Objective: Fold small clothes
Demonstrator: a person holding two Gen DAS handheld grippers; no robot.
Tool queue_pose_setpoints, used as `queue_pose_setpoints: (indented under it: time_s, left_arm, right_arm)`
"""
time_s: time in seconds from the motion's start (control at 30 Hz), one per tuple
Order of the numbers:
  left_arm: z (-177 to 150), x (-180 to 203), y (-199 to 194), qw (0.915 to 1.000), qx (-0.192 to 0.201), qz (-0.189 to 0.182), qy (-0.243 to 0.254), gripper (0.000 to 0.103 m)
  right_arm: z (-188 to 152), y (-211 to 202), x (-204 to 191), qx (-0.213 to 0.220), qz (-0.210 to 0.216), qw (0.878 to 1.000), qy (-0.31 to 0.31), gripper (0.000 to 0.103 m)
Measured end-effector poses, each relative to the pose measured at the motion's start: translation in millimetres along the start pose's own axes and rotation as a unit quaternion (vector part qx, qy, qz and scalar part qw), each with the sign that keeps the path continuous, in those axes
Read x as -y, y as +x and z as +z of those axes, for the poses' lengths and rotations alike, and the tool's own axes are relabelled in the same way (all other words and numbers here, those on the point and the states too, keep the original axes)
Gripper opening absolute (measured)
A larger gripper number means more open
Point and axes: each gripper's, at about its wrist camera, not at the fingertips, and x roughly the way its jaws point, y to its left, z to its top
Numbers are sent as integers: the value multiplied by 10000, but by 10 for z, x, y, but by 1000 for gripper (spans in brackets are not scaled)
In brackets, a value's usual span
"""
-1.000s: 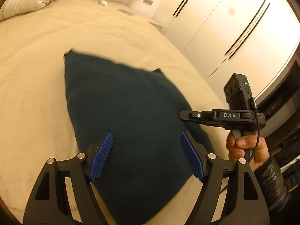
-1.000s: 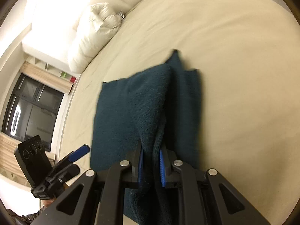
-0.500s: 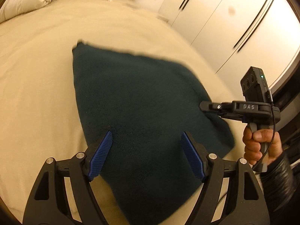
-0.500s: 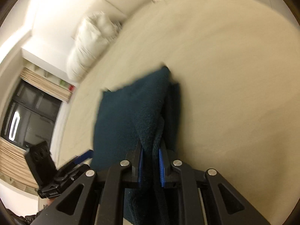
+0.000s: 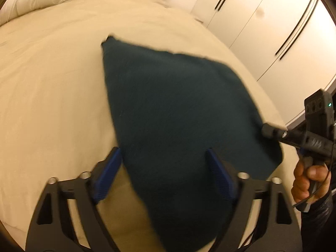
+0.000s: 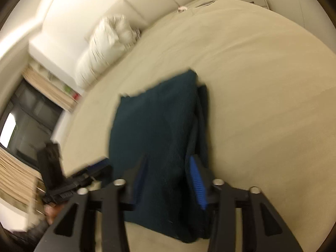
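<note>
A dark teal cloth [image 5: 178, 109] lies folded on the cream bed [image 5: 52, 105]. My left gripper [image 5: 163, 168] hovers over the cloth's near end, its jaws opening wide, and its blue pads [image 5: 109, 172] hold nothing. In the right wrist view my right gripper [image 6: 169, 178] has its jaws opening. The cloth [image 6: 159, 130] lies between the blue pads [image 6: 197, 180], which no longer press on it. From the left wrist view the right gripper [image 5: 267, 130] sits at the cloth's right edge, held by a hand [image 5: 310, 180].
White pillows [image 6: 105, 44] and a padded headboard [image 6: 147, 4] stand at the bed's far end. White wardrobe doors [image 5: 262, 21] run along the right side. A dark window with curtains [image 6: 21, 126] is on the left. The bed's edge is close below both grippers.
The right gripper was shut on a raised fold of the cloth; its jaws have now spread and the fold lies flat. The left gripper has sunk toward the cloth and opened wider.
</note>
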Motion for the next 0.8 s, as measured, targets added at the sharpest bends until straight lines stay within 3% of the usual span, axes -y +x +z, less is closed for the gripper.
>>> queue_pose_setpoints:
  time_s: [0.03, 0.1, 0.17, 0.3, 0.33, 0.5, 0.6, 0.7, 0.73, 0.77, 0.8]
  left_arm:
    - [-14, -65, 48, 9996, -108, -161, -202, 87]
    - [-19, -138, 13, 9992, -18, -258, -309, 88]
    - [-51, -146, -116, 9995, 117, -148, -257, 88]
    - [-39, -249, -446, 9967, 555, -236, -540, 88]
    - [-21, -306, -431, 9960, 519, -300, -659, 88]
    - [-82, -448, -235, 9898, 40, -684, -1253, 88]
    - [-3, -472, -48, 9863, -347, -903, -1335, 88]
    - [149, -518, 166, 9835, -404, -1081, -1392, 86]
    - [166, -533, 186, 9816, -435, -1146, -1466, 80]
    - [182, -546, 224, 9794, -498, -1217, -1529, 68]
    - [159, -547, 208, 9785, -546, -1222, -1569, 63]
  right_arm:
    - [-50, 67, 77, -16, -28, 10000, -34, 43]
    - [-76, -16, 157, 148, 50, 9999, -1, 42]
    - [-63, -165, 250, 234, -197, 9994, 138, 56]
    - [36, -432, 362, 586, -91, 9972, 463, 66]
    - [68, -435, 381, 575, 82, 9969, 529, 70]
    - [288, -162, 244, 318, 525, 9961, 630, 70]
    - [373, 44, 261, 75, 705, 9940, 836, 70]
    - [461, 183, 268, -60, 836, 9921, 933, 70]
    - [496, 236, 227, -108, 880, 9920, 902, 67]
    - [516, 285, 197, -208, 861, 9923, 864, 52]
    - [530, 333, 166, -299, 725, 9935, 824, 46]
